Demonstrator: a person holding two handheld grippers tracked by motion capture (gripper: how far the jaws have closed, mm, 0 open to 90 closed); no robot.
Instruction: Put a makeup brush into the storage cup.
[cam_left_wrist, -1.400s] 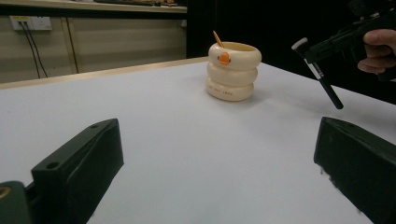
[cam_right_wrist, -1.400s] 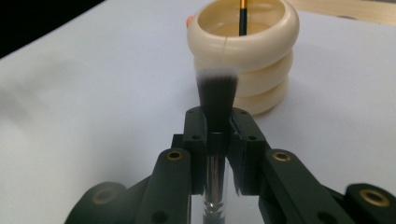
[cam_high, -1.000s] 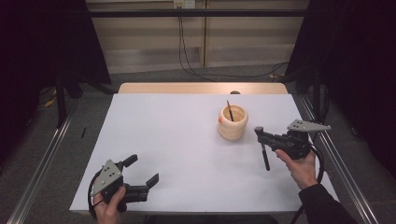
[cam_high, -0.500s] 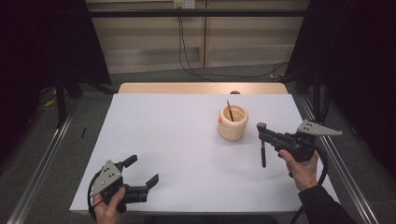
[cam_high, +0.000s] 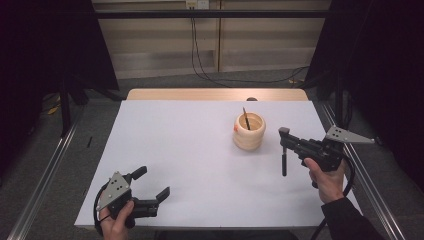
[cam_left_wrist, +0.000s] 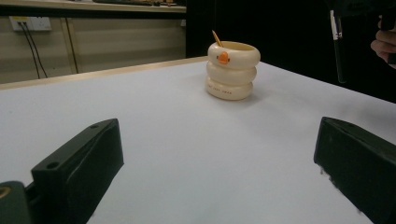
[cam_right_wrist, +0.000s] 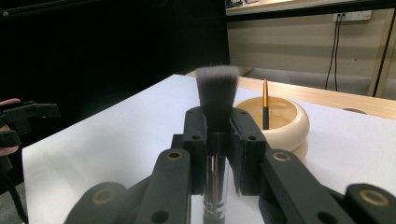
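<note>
The makeup brush (cam_high: 284, 159), clamped upright in the right gripper (cam_high: 284, 138), has been carried closer to the duck-faced holder (cam_high: 249, 131) mid-frame; the left gripper (cam_high: 152, 184) rests wide, empty, lower left.

A makeup brush (cam_right_wrist: 215, 140) stands upright between the fingers (cam_right_wrist: 194, 140) of the right gripper (cam_high: 284, 136), clamped near its top. Its flat-cut bristle head, dark with pale tips, rises just above the fingers, while a shiny silver ferrule and a black handle (cam_high: 284, 162) hang straight down below them, clear of the white bench (cam_high: 190, 150).

Just beyond the fingers stands a cream holder (cam_high: 249, 131), shaped like stacked rings with a small orange mark on its side. It sits upright on the bench, and a thin brush (cam_right_wrist: 265, 108) with a gold ferrule leans inside it.
</note>
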